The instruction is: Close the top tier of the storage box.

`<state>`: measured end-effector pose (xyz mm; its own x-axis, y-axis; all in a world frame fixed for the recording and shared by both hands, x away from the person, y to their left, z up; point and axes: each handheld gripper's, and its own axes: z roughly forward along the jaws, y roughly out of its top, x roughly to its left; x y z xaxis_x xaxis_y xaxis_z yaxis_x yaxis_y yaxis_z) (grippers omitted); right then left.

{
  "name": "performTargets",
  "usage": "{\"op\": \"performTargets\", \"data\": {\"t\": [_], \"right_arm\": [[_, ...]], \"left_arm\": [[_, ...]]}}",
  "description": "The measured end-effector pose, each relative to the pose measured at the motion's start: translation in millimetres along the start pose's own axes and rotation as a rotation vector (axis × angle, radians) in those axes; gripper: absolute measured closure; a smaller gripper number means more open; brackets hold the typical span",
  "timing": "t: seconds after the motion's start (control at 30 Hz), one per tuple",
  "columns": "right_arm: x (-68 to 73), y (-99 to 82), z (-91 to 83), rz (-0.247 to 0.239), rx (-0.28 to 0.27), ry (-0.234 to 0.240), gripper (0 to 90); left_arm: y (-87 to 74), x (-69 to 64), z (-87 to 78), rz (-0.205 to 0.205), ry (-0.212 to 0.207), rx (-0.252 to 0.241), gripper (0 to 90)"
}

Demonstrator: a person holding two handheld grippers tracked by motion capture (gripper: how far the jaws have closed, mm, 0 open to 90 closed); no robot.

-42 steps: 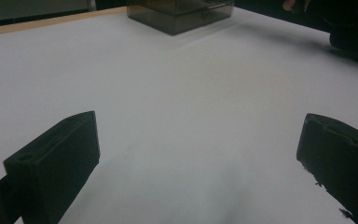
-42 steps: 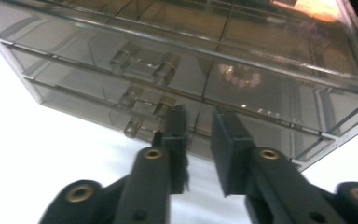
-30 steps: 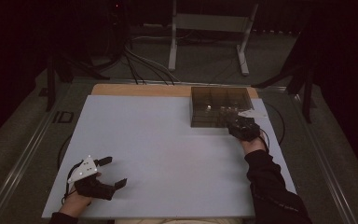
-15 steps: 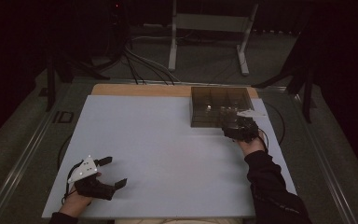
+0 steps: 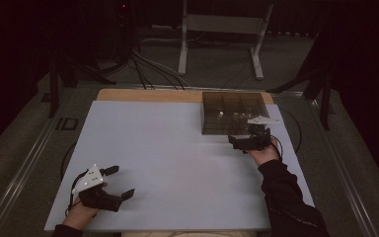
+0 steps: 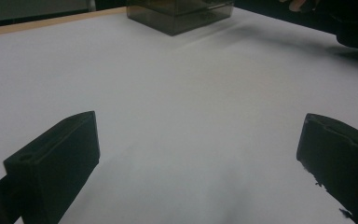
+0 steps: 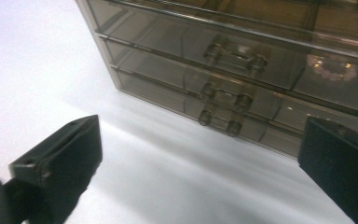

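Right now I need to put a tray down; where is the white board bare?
Bare: the wide middle of the white board, between the left tongs and the drawer box. Crowded: the far right corner, where the right tongs face the box.

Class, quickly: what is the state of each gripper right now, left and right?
Left gripper: jaws open, nothing between them, over the bare white table.
Right gripper: jaws open after just opening, holding nothing, facing the smoky drawer box.

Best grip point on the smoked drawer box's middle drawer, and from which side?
Take the middle drawer's handle, a small bar on two posts standing proud of the drawer box front. Likely come level from the front, where the right gripper already faces it, jaws open and just widened, nothing between them.
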<state>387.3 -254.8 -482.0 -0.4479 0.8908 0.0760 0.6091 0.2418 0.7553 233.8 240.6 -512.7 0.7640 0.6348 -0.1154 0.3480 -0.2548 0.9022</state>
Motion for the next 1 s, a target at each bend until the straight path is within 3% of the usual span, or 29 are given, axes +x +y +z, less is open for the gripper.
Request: {"op": "performTargets", "data": {"t": [0.47,0.63,1.0], "right_arm": [[8.3,1.1,0.1,-0.038,-0.03,0.072,0.0],[12.5,1.2,1.7,-0.073,-0.032,0.122,0.0],[30.9,2.5,-1.7,-0.134,-0.061,0.186,0.0]], "left_arm": [[-0.2,-0.1,-0.2,-0.002,0.001,0.0,0.0],[-0.8,-0.3,-0.7,0.002,0.004,0.005,0.0],[-1.5,-0.7,-2.7,-0.005,0.007,0.0,0.0]]}}
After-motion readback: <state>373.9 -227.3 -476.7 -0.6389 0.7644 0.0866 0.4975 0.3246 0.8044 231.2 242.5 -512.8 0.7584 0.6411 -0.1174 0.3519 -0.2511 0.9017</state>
